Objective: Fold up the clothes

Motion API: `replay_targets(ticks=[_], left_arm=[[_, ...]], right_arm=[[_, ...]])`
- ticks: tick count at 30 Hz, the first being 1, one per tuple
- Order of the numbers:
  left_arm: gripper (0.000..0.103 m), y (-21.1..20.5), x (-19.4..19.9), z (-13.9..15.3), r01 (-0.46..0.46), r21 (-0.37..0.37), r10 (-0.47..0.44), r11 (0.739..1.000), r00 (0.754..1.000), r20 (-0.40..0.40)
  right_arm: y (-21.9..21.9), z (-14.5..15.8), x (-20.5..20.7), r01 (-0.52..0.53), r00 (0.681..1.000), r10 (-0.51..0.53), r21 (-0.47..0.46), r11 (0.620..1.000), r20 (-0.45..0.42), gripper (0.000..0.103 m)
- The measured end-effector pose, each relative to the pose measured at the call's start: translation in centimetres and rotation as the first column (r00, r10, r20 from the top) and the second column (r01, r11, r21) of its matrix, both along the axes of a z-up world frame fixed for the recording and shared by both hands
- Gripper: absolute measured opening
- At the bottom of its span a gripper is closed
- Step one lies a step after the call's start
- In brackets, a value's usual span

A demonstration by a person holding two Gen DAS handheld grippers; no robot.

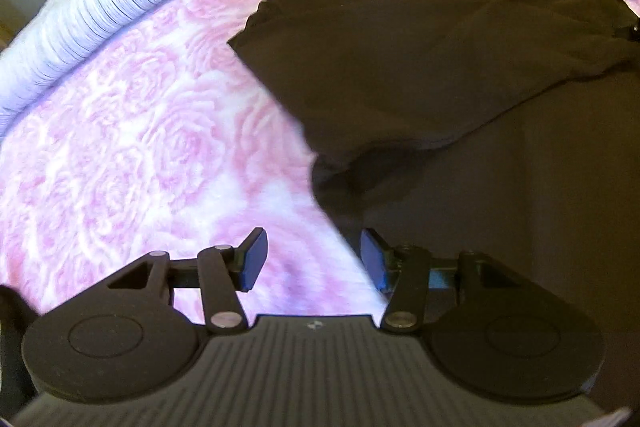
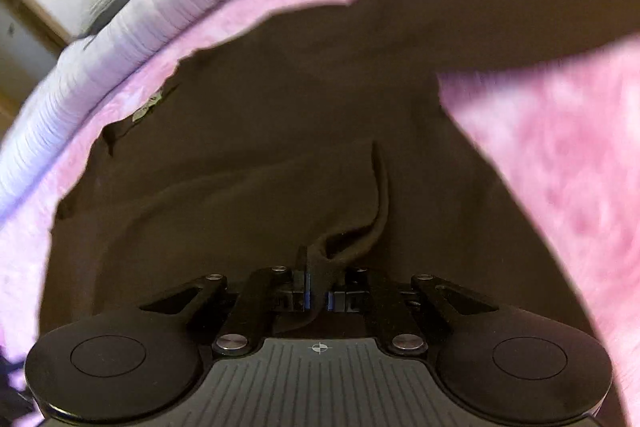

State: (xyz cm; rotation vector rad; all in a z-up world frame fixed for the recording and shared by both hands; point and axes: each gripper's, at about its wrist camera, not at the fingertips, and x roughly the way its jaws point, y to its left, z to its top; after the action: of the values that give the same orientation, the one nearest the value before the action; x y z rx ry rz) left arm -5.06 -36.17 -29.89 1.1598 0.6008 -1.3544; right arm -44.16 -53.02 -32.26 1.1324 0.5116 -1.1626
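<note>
The right gripper (image 2: 318, 289) has its jaws almost closed on a thin pinch of the dark shirt (image 2: 280, 147), and the cloth rises to it in a ridge. The pinch is small, so I judge it can slip out if the hand pulls quickly. The left gripper (image 1: 313, 259) stands about half open and holds nothing, above the shirt's edge on the pink flowered blanket (image 1: 120, 131). With one side free, the fold may go crooked or bunch up.
</note>
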Motion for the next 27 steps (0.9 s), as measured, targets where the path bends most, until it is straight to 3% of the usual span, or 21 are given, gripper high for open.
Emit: replay_targets(ticks=[4,5,7,10,13,16,19,22,27], left_arm=[[0.048,-0.6,-6.8,1.6,0.001,-0.01,-0.001,1.0,1.0,0.0],[0.048,-1.2,-9.0,1.7,0.02,-0.009,-0.02,1.0,1.0,-0.01],[0.048,-2.7,-13.6,1.7,0.068,-0.007,-0.069,0.998,0.997,-0.036],[0.048,-5.5,-20.3,0.9,0.169,-0.012,-0.17,0.986,0.984,-0.059],[0.048,-8.4,-25.9,-0.6,0.253,0.01,-0.251,0.967,0.964,-0.085],[0.048,-9.8,-30.2,-2.1,0.324,0.054,-0.318,0.944,0.943,-0.099],[0.048,-10.0,-32.4,-2.1,0.368,0.053,-0.365,0.928,0.929,-0.058],[0.048,-9.8,-32.8,-1.5,0.38,0.063,-0.378,0.923,0.925,-0.051],[0.048,-10.6,-32.7,-1.7,0.394,0.065,-0.393,0.917,0.919,-0.029]], right_arm=[[-0.8,2.0,-4.6,-0.053,0.994,0.053,0.0,0.999,0.094,0.039],[-1.1,2.9,-6.7,-0.042,0.994,0.044,-0.021,0.999,0.099,0.048],[-2.0,4.1,-12.2,0.023,0.996,-0.018,-0.057,0.998,0.082,0.055],[-4.1,4.2,-22.2,0.195,0.98,-0.191,-0.072,0.978,0.059,0.057],[-6.2,3.2,-30.7,0.381,0.923,-0.377,-0.064,0.922,0.073,0.057],[-7.8,2.2,-35.9,0.483,0.875,-0.477,-0.084,0.872,0.079,0.057],[-9.6,0.7,-37.5,0.523,0.851,-0.514,-0.081,0.848,0.11,0.057],[-10.7,0.0,-37.8,0.526,0.85,-0.513,-0.12,0.842,0.123,0.057],[-12.1,-0.5,-37.4,0.586,0.81,-0.569,-0.156,0.795,0.143,0.057]])
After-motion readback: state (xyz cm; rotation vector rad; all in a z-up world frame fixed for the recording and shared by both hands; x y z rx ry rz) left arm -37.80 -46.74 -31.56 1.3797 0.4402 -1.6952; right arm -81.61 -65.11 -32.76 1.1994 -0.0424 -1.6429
